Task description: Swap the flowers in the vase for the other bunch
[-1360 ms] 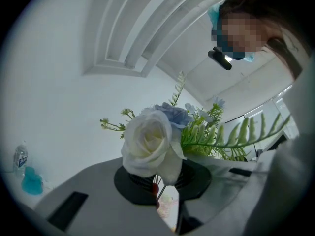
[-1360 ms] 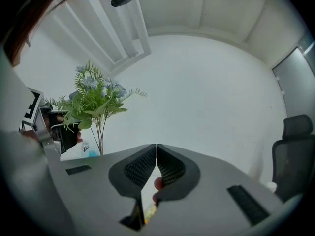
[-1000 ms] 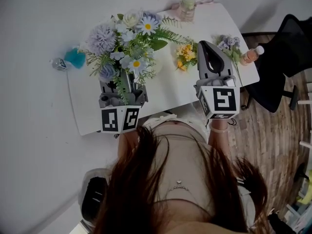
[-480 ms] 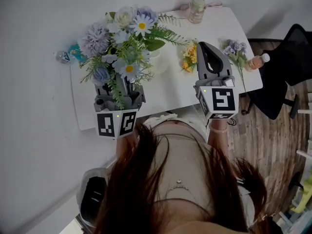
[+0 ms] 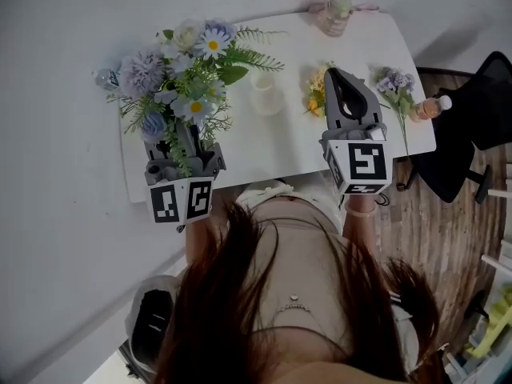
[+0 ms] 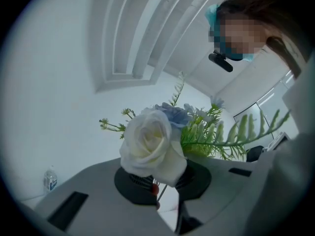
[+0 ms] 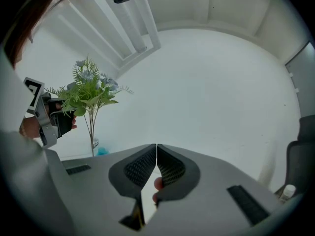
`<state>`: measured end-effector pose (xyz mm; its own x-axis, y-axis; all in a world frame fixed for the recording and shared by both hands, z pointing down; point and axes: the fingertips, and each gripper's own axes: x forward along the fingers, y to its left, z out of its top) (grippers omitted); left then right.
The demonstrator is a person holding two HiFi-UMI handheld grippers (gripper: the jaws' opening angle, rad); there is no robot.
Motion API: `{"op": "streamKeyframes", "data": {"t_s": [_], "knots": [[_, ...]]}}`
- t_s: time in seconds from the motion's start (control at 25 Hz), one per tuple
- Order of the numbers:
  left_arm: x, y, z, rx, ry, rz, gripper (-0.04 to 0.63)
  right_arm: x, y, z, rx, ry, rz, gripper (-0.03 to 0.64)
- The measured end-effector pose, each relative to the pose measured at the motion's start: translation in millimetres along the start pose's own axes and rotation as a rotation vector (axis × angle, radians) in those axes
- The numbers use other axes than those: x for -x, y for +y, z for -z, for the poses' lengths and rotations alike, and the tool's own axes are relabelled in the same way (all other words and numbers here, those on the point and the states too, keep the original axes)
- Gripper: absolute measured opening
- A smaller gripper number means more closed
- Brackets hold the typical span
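The left gripper [image 5: 186,146] is clamped on the stems of the large blue-and-white bouquet [image 5: 182,74]. It holds the bouquet upright over the left end of the table [image 5: 288,152], apart from the white vase [image 5: 266,94] standing mid-table, and its own view shows the jaws pinching the stems beneath a white rose [image 6: 150,144]. The right gripper [image 5: 339,82] is closed on nothing, jaws together, with its tip just beside the yellow bunch [image 5: 318,90] lying on the table to the right of the vase.

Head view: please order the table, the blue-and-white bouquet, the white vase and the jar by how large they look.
1. the table
2. the bouquet, which is lifted nearer the camera, so it looks bigger than it is
3. the vase and the jar look about alike
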<state>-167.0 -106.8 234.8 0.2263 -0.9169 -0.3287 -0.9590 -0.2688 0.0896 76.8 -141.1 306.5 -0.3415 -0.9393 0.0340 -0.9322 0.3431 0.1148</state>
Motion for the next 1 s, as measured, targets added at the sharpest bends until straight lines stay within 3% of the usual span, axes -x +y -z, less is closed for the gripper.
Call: {"op": "streamKeyframes", "data": {"t_s": [0.36, 1.0], "knots": [[11, 25, 32, -0.022, 0.103, -0.08, 0.041, -11, 16, 8, 0.019, 0.058, -0.036, 0.026], [28, 80, 132, -0.078, 0.393, -0.233, 0.043, -39, 38, 11, 0.019, 0.091, -0.129, 0.026]]}}
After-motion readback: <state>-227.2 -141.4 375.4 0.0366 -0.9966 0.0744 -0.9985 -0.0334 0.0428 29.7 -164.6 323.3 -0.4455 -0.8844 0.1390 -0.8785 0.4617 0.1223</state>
